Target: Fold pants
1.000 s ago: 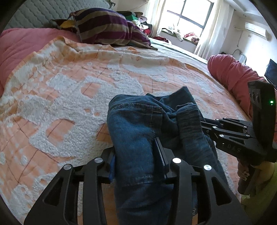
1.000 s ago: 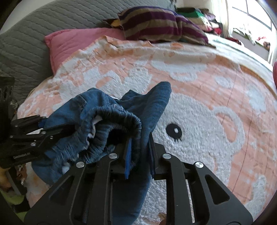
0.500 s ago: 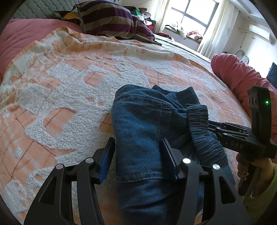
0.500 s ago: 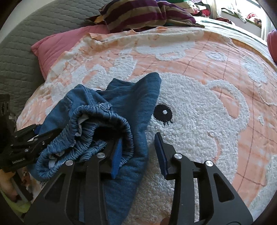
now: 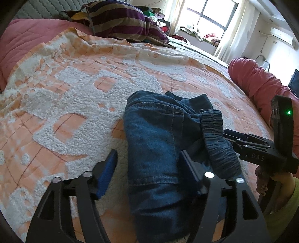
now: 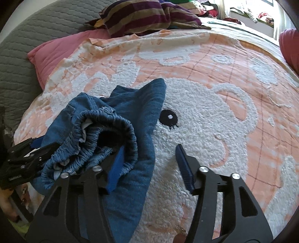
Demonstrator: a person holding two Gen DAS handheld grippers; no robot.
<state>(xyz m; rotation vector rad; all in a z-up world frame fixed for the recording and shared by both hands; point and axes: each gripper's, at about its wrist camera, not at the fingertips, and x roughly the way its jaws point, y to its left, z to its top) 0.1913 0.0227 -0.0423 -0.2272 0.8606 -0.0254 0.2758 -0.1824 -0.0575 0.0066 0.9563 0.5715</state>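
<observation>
Daylight pours from the window (image 5: 209, 16), blown out to white glare. The bed (image 5: 74, 89) is evenly bright. Both fisheye views bend and darken at the edges; shadows are soft.

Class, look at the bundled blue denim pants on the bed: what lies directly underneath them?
The blue denim pants rest on an orange blanket with fluffy white bear pattern. The blanket's pattern directly beneath the pants is hidden, as is whatever lies under the blanket.

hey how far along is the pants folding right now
Done: the jeans lie bunched in a rough fold on the bear blanket. In hand: nothing; left gripper and right gripper are open. Left: flattening the loose elastic waistband.
</observation>
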